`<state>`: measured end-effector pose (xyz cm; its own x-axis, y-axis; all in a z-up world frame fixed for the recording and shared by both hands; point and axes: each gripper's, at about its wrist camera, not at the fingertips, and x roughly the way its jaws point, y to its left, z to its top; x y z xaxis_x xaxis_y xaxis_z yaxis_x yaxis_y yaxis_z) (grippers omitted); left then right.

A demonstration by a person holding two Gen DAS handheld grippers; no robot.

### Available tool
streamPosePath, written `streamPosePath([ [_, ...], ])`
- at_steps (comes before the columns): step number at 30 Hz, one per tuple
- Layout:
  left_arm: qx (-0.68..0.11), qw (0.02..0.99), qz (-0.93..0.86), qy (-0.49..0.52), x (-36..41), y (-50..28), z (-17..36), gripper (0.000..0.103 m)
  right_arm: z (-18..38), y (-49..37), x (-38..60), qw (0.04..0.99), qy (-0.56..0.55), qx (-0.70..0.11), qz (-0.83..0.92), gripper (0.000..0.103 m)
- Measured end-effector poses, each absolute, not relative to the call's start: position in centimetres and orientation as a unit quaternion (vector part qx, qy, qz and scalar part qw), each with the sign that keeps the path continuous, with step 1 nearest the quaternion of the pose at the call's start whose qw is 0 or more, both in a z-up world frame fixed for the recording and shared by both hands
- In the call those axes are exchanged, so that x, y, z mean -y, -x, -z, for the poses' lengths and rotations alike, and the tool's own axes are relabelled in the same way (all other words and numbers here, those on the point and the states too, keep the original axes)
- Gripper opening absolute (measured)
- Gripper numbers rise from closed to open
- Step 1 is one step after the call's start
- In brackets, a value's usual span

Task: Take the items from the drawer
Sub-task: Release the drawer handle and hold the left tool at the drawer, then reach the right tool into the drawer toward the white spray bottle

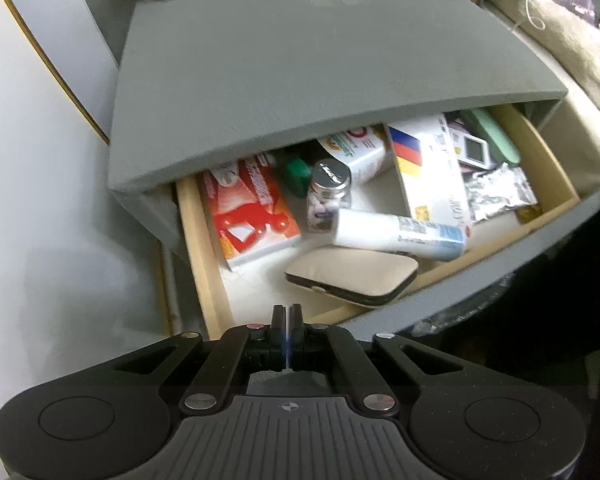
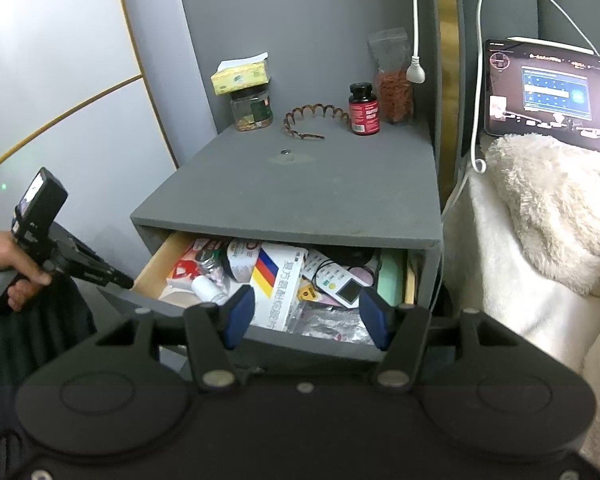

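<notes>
Left wrist view: left claw [image 1: 287, 314] pressed together, empty, at drawer [image 1: 204, 256] front edge. Right claw [image 2: 306, 312] spread, above drawer. Beige case [image 1: 352, 274] lies nearest inside; looks light, stiff, likely slippery; pinch across narrow sides.

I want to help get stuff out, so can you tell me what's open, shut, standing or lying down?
Drawer: pulled open, full of things.
Left tongs: shut, empty, at the drawer front.
Right tongs: open, empty, above the drawer front.
Pill jar: upright, capped.
White tube: lying on its side.
Beige case: closed, lying flat.
Red bottle: upright, capped.
Tablet: screen on.
</notes>
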<state>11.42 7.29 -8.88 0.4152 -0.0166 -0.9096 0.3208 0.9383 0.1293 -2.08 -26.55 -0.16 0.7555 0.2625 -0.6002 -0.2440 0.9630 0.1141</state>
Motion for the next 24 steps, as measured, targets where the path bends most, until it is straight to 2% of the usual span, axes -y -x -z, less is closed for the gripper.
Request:
streamPosePath([
  [1,-0.527,0.832,0.102,-0.14,-7.1,-11.4,8.8,0.031,0.2,1.7,26.6,0.935,-0.02,-0.326,-0.141,0.063],
  [2,-0.521,0.835,0.113,-0.134,-6.7,-11.5,8.8,0.034,0.1,1.2,26.6,0.932,-0.026,-0.33,-0.147,0.063],
  [5,-0.52,0.832,0.115,-0.157,-5.6,-11.7,9.6,0.035,0.1,-2.3,25.9,0.92,-0.016,-0.363,-0.148,0.062],
  [7,-0.532,0.825,0.119,-0.15,-5.6,-12.1,10.4,0.03,0.5,-4.6,25.1,0.909,-0.006,-0.389,-0.148,0.062],
  [10,-0.541,0.82,0.123,-0.139,-5.7,-12.2,10.8,0.022,2.2,-7.5,23.6,0.886,0.01,-0.439,-0.15,0.056],
  [11,-0.543,0.818,0.125,-0.144,-5.6,-12.2,11.0,0.022,2.8,-8.1,23.2,0.879,0.018,-0.452,-0.147,0.049],
  [15,-0.544,0.814,0.131,-0.155,-5.4,-12.0,11.1,0.019,5.8,-9.5,22.1,0.86,0.082,-0.492,-0.11,0.04],
  [16,-0.546,0.813,0.132,-0.152,-5.5,-12.0,11.1,0.016,6.6,-9.5,22.0,0.85,0.088,-0.507,-0.111,0.033],
  [19,-0.545,0.814,0.136,-0.15,-5.4,-11.8,11.1,0.01,6.9,-9.1,21.9,0.842,0.085,-0.519,-0.119,0.021],
  [22,-0.55,0.806,0.148,-0.159,-4.8,-11.6,11.0,0.0,6.6,-7.8,20.9,0.831,0.121,-0.527,-0.132,0.022],
  [24,-0.554,0.801,0.155,-0.169,-4.4,-11.1,11.1,0.0,6.6,-7.6,20.9,0.827,0.127,-0.531,-0.136,0.022],
])
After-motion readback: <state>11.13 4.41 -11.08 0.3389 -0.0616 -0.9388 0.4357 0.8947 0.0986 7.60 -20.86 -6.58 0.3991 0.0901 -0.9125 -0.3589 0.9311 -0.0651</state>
